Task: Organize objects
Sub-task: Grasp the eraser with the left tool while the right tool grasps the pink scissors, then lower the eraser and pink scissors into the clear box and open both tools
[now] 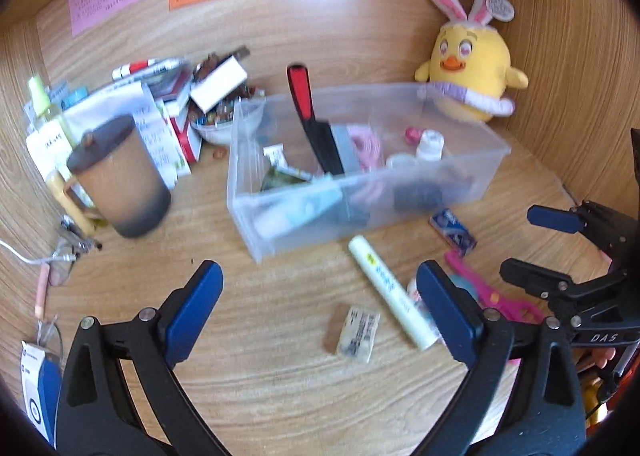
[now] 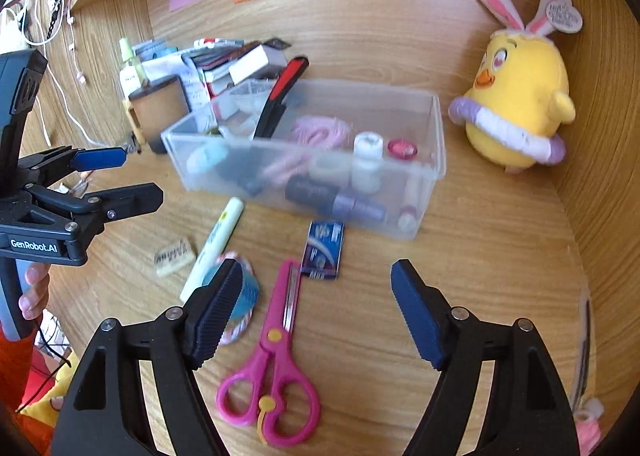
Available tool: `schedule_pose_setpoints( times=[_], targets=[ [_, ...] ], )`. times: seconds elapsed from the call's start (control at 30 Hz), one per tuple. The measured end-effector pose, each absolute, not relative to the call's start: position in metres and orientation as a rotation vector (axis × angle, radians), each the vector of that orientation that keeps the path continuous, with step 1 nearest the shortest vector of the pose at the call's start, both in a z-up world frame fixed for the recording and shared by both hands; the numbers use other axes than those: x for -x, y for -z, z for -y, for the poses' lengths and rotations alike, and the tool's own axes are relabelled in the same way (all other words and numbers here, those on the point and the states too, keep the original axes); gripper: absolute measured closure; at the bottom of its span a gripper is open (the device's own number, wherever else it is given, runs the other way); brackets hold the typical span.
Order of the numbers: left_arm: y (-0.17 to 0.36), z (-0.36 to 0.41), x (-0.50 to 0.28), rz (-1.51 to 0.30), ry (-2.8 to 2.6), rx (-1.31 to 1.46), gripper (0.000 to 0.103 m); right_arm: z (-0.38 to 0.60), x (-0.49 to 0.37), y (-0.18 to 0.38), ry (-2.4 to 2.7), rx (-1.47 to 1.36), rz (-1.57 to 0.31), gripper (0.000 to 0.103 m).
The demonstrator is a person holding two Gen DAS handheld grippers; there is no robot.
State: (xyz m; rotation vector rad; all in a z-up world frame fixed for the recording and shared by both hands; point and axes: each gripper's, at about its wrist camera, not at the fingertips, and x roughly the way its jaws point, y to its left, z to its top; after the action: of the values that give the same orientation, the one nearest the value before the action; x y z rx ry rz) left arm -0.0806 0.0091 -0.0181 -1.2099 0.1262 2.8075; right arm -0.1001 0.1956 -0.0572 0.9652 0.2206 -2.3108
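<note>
A clear plastic bin [image 1: 496,152] [image 2: 434,160] holds a red-handled knife [image 1: 310,116], bottles and small items. In front of it on the wooden desk lie a white tube [image 1: 390,292] [image 2: 214,246], an eraser [image 1: 358,334] [image 2: 174,256], a blue packet [image 1: 454,232] [image 2: 323,244], pink scissors [image 2: 276,352] [image 1: 492,292] and a tape roll [image 2: 248,296]. My left gripper [image 1: 320,308] is open and empty above the eraser. My right gripper [image 2: 316,308] is open and empty over the scissors.
A brown lidded mug [image 1: 124,176] [image 2: 158,112] stands left of the bin with a pile of boxes, pens and a bottle [image 1: 168,104] behind it. A yellow chick plush [image 1: 472,72] [image 2: 520,100] sits at the back right. Wooden walls [image 1: 560,56] enclose the desk.
</note>
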Motion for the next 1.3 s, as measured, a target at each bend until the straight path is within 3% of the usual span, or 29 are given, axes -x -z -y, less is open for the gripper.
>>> schedule_pose_setpoints(
  times=[0.23, 0.43, 0.53, 0.77, 0.87, 1.0, 1.3],
  targets=[
    [0.052, -0.001, 0.072, -0.112, -2.743, 1.344, 0.004, -0.187, 0.094, 0.084, 2.250, -1.076, -0.288, 0.029],
    [0.065, -0.002, 0.067, -0.107, -2.696, 1.406, 0.006, -0.189, 0.092, 0.090, 2.254, -1.108, -0.304, 0.051],
    [0.070, -0.006, 0.068, -0.122, -2.678, 1.423, 0.018, -0.190, 0.090, 0.089, 2.258, -1.104, -0.297, 0.058],
    [0.074, -0.012, 0.071, -0.114, -2.659, 1.426, 0.033, -0.180, 0.076, 0.092, 2.257, -1.026, -0.376, 0.084],
    [0.073, -0.013, 0.072, -0.096, -2.658, 1.418, 0.046, -0.179, 0.077, 0.091, 2.249, -1.020, -0.366, 0.085],
    [0.070, -0.017, 0.077, -0.107, -2.657, 1.403, 0.077, -0.184, 0.082, 0.091, 2.245, -1.040, -0.310, 0.085],
    [0.062, -0.017, 0.078, -0.069, -2.681, 1.364, 0.080, -0.201, 0.082, 0.073, 2.302, -0.981, -0.223, 0.086]
  ],
)
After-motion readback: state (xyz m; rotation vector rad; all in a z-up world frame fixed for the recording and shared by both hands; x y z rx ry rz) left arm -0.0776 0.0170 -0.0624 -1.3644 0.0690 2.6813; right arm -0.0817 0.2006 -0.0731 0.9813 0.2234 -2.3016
